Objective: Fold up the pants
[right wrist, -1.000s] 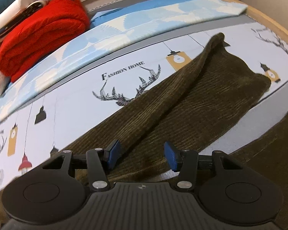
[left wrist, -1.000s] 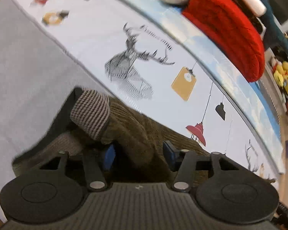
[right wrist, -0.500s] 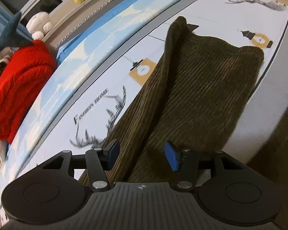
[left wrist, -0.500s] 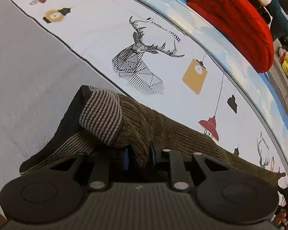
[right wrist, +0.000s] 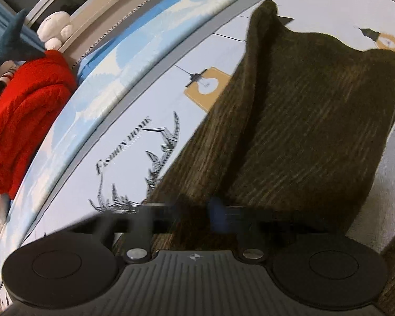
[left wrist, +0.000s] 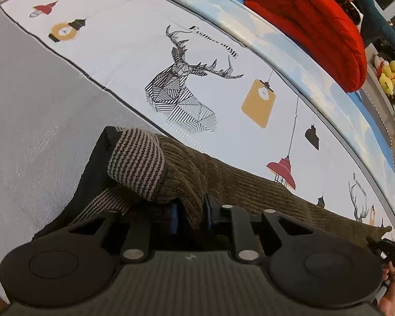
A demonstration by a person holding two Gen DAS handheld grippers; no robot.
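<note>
Pants [left wrist: 223,184] lie on the bed [left wrist: 52,105], left gripper [left wrist: 191,214] pinching a ridge by the waistband at 6 o'clock, right gripper [right wrist: 197,213] just closed on a leg fold; thin bites may slip when lifted.

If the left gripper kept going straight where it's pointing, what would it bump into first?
Probably nothing new: the left gripper already has its jaws, which just closed, pinching the brown pants near the striped waistband. Pushed on, it would likely press that cloth into the bed sheet underneath.
</note>
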